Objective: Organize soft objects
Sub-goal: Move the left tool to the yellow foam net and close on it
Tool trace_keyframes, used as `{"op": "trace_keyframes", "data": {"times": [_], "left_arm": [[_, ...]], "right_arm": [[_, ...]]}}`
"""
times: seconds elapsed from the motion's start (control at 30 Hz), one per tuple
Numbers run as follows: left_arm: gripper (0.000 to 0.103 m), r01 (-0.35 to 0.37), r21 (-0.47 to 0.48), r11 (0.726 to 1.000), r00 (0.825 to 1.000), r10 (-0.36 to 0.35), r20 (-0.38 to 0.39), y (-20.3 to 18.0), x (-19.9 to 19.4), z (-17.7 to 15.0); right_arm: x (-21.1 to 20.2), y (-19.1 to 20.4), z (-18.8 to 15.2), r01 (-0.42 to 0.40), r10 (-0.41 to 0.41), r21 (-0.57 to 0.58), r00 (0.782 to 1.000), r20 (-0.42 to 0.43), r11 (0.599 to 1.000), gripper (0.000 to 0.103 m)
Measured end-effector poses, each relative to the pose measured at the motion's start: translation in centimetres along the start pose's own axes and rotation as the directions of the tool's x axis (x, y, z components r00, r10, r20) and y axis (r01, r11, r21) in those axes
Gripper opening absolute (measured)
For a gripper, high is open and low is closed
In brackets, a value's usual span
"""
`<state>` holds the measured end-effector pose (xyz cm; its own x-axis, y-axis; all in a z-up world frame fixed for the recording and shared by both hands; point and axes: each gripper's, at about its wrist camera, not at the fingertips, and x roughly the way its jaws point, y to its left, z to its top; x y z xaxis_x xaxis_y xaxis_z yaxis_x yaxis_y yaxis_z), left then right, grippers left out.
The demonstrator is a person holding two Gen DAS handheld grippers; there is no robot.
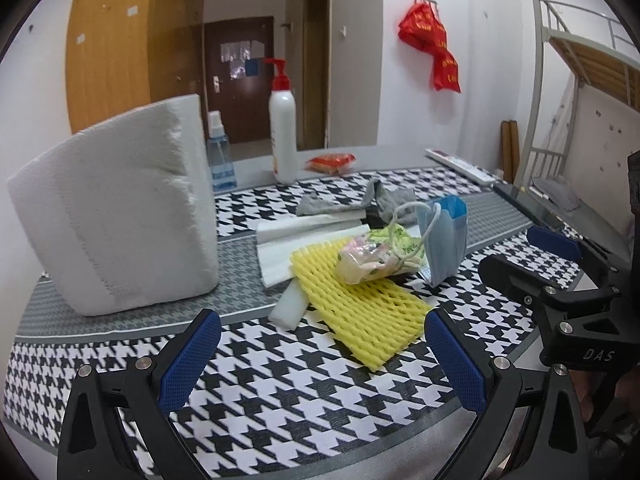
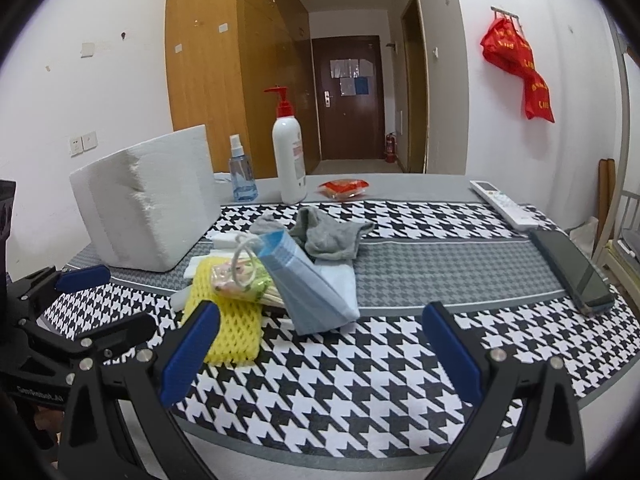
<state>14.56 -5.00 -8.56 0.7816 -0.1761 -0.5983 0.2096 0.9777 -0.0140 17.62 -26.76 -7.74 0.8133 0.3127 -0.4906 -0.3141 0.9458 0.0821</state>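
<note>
Currently both tongs are held spread wide and empty above the near edge of the bench [image 2: 400, 360], which is covered with a black-and-white houndstooth cloth. The left tongs [image 1: 320, 356] are seen with their blue pads apart, the front end of the yellow foam net [image 1: 352, 304] lying between and just beyond them. The right tongs [image 2: 320, 352] are likewise parted, with nothing between the pads.

A loose heap of soft things is found in the middle of the bench. The yellow foam net lies flat at the bottom; a crumpled snack packet [image 1: 376, 252] rests on it, and a stack of blue face masks [image 1: 444, 240] leans tilted against the packet, its white ear loops draped over it. White foam sheets [image 1: 296, 236] are spread under and behind the net, and a small white foam block [image 1: 288, 306] touches the net's left edge. A grey sock [image 2: 328, 236] lies crumpled behind the masks.

A large white paper roll pack [image 1: 116, 216] stands upright to the left of the heap. Behind it, a small blue spray bottle [image 2: 242, 172] and a white pump bottle [image 2: 288, 156] are set, with a red packet [image 2: 343, 188] near them. At the right side a remote control [image 2: 504, 202] and a phone [image 2: 572, 272] are laid.
</note>
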Motion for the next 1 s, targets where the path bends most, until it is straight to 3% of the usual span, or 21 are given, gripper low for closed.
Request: {"op": "trace_keyframes", "data": {"times": [0.13, 0.27, 0.4, 0.7, 0.93, 1.0], "left_arm": [[0.098, 0.023, 0.000, 1.000, 0.999, -0.023, -0.039, -0.4, 1.1, 0.1], [0.082, 0.054, 0.000, 0.999, 0.994, -0.054, -0.098, -1.1, 2.6, 0.0], [0.078, 0.063, -0.018, 0.998, 0.986, -0.065, -0.151, -1.2, 3.9, -0.1], [0.063, 0.051, -0.045, 0.998, 0.979, -0.058, -0.193, -1.3, 5.5, 0.6], [0.057, 0.076, -0.060, 0.995, 0.975, -0.087, -0.206, -1.3, 6.2, 0.9], [0.051, 0.086, -0.071, 0.994, 0.973, -0.099, -0.209, -1.3, 6.3, 1.1]], "right_arm": [[0.5, -0.6, -0.1, 0.004, -0.004, 0.005, 1.000, -0.017, 1.000, 0.099], [0.4, -1.5, -0.1, -0.021, 0.021, 0.029, 1.000, -0.012, 0.999, 0.099], [0.4, -1.6, -0.1, -0.011, 0.011, 0.019, 1.000, -0.005, 1.000, 0.099], [0.6, -2.1, -0.2, -0.027, 0.027, 0.033, 1.000, -0.008, 0.999, 0.099], [0.5, -2.1, -0.2, -0.049, 0.049, 0.035, 0.999, -0.004, 0.998, 0.099], [0.7, -2.0, -0.2, -0.048, 0.048, 0.033, 0.999, -0.009, 0.998, 0.099]]}}
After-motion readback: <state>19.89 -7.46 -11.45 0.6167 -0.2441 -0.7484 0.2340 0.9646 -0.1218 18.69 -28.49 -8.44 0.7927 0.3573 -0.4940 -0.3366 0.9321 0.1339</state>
